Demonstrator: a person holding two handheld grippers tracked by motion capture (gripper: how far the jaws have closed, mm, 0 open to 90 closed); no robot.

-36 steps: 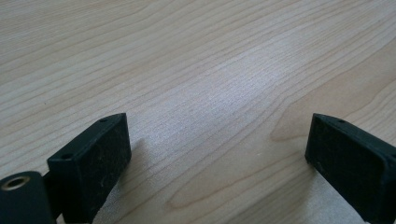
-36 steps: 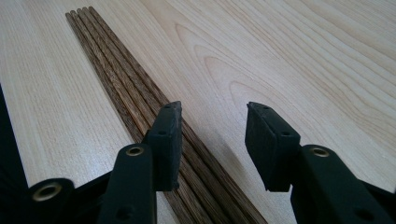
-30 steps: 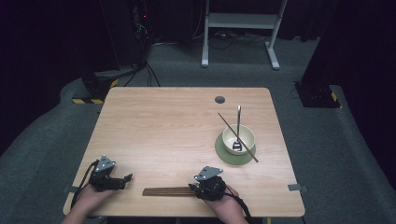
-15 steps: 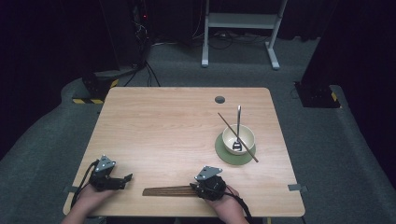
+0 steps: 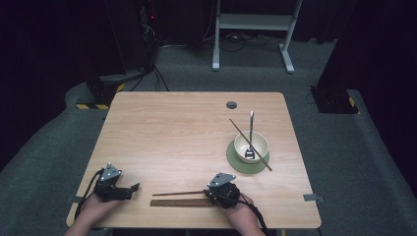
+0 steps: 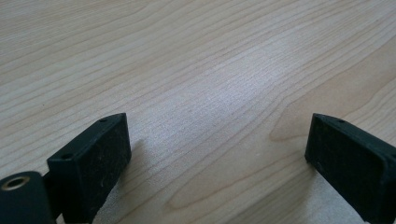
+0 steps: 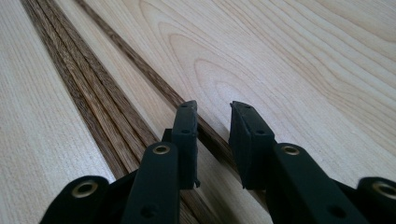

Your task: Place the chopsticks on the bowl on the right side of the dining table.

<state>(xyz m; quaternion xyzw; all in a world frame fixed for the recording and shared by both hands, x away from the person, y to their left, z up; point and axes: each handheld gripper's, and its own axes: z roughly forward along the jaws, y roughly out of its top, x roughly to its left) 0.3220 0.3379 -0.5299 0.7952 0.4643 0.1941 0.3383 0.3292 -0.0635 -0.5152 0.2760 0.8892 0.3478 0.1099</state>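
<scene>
Near the table's front edge lies a bundle of dark wooden chopsticks [image 5: 177, 202] [image 7: 88, 88], and one single chopstick [image 5: 177, 193] [image 7: 140, 70] lies just beyond it. My right gripper [image 5: 206, 194] [image 7: 212, 116] points left along them. Its jaws have just been closing and stand narrow, with the single chopstick running between the pads and a gap still visible on each side. My left gripper [image 5: 132, 189] [image 6: 217, 144] rests at the front left, open wide over bare wood.
A cream bowl [image 5: 251, 145] sits on a green coaster [image 5: 236, 162] at the right, with a metal spoon [image 5: 251, 125] in it and another chopstick [image 5: 238, 130] laid across its rim. A round cable hole [image 5: 231, 104] is near the table's [image 5: 187, 132] far edge.
</scene>
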